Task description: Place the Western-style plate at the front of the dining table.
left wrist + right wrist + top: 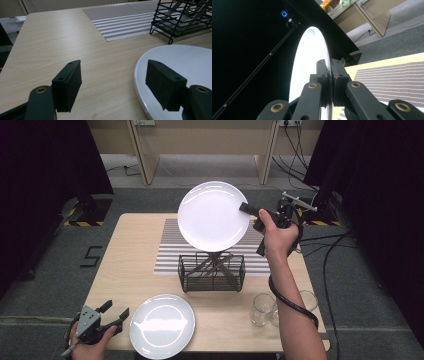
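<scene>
Right hand-held gripper [248, 210] clamps the raised white plate [214, 216] by its rim above the wire rack [212, 272]; left hand-held gripper [113, 312] gapes wide, empty, beside the second plate [161, 325] on the worktop [135, 260].

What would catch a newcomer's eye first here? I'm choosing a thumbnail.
The white plate held up on edge above the black wire rack, pinched at its rim by the right tool. Next, a second white plate lying flat at the table's near edge, beside the open left tool.

I see a glossy white glazed plate [212, 217], a matt pale wood-grain table [135, 265], a black wire rack [212, 272] (metal, by its look) and matt black gripper pads [68, 83].
</scene>
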A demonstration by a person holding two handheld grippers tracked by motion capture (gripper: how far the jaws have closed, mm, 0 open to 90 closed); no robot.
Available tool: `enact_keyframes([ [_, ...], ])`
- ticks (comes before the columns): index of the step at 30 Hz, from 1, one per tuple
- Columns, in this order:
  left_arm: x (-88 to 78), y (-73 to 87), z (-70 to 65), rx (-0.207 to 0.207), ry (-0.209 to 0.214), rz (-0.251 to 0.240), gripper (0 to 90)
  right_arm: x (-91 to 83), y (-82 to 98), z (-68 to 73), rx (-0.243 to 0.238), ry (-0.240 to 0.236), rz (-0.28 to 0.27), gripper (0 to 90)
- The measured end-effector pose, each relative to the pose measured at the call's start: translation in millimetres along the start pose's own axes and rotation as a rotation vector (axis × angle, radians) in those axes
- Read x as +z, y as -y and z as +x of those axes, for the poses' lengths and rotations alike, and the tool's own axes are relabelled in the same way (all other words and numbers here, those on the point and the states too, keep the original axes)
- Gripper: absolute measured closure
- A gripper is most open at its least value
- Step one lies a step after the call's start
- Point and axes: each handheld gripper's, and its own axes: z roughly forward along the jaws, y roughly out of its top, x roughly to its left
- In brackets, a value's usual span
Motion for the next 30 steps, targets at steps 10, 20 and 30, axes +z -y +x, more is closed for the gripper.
enact_keyframes([
  [10, 0.1, 0.0, 0.1, 0.0, 0.0, 0.0, 28.6, 1.8, -3.8, -3.6, 0.007, 0.009, -0.01, 86.4],
  [20, 0.0, 0.0, 0.1, 0.0, 0.0, -0.001, 28.6, 4.0, -7.5, -7.1, 0.015, 0.021, -0.015, 86.4],
  [30, 0.1, 0.2, 0.2, -0.004, 0.002, -0.001, 28.6, 6.5, -10.2, -11.0, 0.03, 0.03, -0.018, 86.3],
])
